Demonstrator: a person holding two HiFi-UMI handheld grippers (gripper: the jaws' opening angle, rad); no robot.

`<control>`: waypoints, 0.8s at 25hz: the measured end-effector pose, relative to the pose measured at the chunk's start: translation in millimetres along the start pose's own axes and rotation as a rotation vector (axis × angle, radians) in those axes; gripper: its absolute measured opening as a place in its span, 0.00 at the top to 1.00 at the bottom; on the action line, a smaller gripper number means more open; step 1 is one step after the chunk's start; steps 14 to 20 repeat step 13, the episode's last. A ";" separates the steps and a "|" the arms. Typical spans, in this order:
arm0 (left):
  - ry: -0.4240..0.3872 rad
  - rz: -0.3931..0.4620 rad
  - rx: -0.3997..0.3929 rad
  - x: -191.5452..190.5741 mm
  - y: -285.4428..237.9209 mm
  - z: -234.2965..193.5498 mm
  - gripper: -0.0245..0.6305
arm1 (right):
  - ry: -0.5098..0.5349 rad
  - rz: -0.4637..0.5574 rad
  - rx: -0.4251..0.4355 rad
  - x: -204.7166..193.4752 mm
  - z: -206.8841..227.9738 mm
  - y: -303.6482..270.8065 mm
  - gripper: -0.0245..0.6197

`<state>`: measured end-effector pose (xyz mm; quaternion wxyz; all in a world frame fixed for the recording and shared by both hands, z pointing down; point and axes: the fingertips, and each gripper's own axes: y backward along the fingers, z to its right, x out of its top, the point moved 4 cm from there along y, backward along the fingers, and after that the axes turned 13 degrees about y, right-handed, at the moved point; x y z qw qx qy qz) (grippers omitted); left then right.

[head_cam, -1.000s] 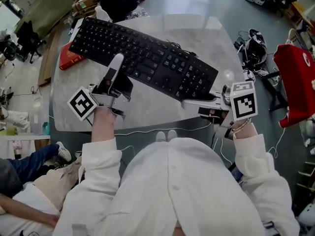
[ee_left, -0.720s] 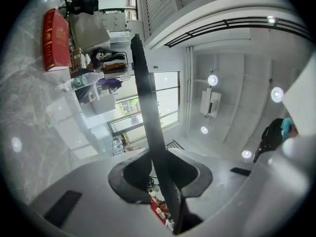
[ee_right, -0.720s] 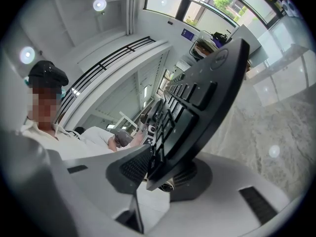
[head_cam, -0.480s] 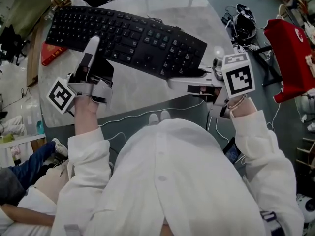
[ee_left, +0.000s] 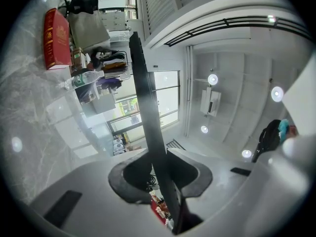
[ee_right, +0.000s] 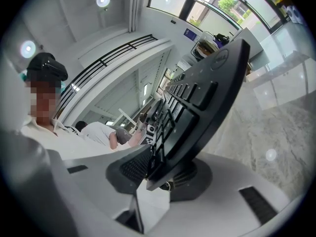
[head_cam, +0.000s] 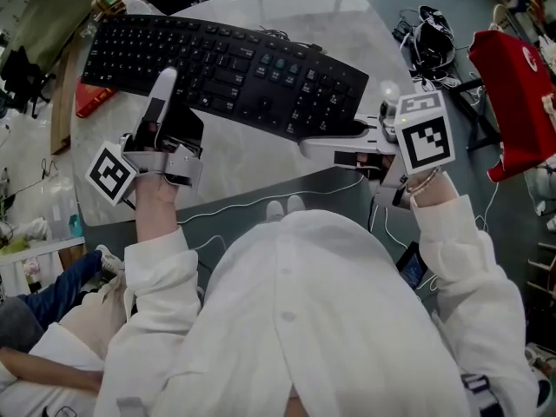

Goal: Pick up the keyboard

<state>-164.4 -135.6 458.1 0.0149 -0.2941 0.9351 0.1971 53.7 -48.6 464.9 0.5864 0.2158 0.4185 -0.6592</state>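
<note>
The black keyboard (head_cam: 226,68) hangs above the marble table (head_cam: 261,176), held between both grippers. My left gripper (head_cam: 165,102) is shut on its near long edge towards the left end. In the left gripper view the keyboard (ee_left: 148,117) shows edge-on as a dark bar, clamped between the pads of the left gripper (ee_left: 160,177). My right gripper (head_cam: 334,135) is shut on the keyboard's right end, by the number pad. The right gripper view shows the keys (ee_right: 207,88) rising from the jaws of the right gripper (ee_right: 163,169).
A red book (head_cam: 87,98) lies on the table's left side under the keyboard, and the same red book (ee_left: 57,31) shows beside a plastic bottle (ee_left: 79,80). On the floor to the right are a red bag (head_cam: 512,85) and dark gear (head_cam: 430,37). A seated person (head_cam: 43,320) is at lower left.
The head camera's framing has shifted, so the table sits higher and further left in view. Both grippers keep the same hold on the keyboard.
</note>
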 end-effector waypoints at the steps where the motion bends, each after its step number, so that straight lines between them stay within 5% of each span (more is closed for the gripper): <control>1: -0.001 -0.001 0.000 0.2 -0.3 -0.5 0.82 | 0.000 -0.001 -0.001 -0.2 0.5 0.1 0.80; 20: 0.016 -0.002 0.002 -1.1 -0.3 -0.7 0.82 | 0.005 -0.014 -0.009 1.1 -0.7 1.2 0.80</control>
